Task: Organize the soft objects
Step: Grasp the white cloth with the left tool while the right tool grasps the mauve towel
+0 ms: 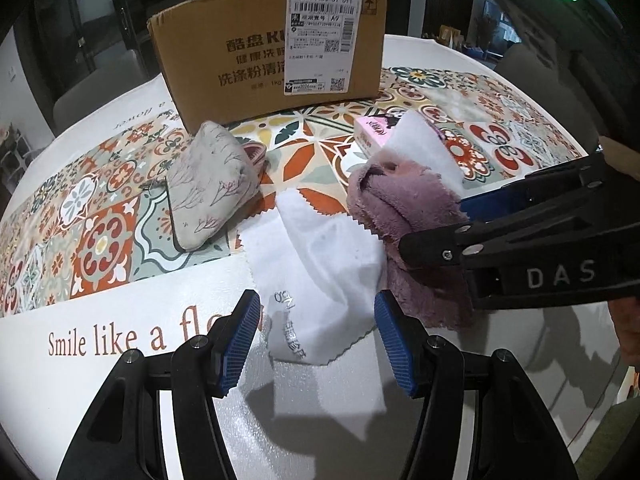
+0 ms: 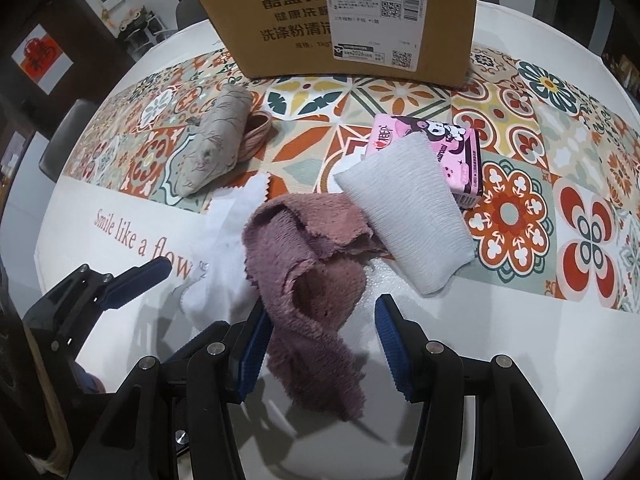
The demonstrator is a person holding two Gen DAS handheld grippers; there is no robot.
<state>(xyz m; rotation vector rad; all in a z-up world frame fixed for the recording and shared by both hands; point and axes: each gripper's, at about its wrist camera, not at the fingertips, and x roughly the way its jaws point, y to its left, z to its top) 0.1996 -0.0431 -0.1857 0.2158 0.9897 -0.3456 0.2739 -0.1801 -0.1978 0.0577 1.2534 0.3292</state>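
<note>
White cloth (image 1: 320, 264) lies crumpled near the table's (image 1: 120, 360) front edge, between my left claw's (image 1: 316, 344) parted pads, untouched. Just to its right, mauve towel (image 2: 308, 280) trails long axis toward me, passing between my right claw's (image 2: 320, 344) parted pads; whether the left pad touches it I can't tell. Each claw sits nearest its own cloth.

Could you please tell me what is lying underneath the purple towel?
The purple towel overlaps the white cloth and the white cushion's near corner; anything else beneath it is hidden.
</note>
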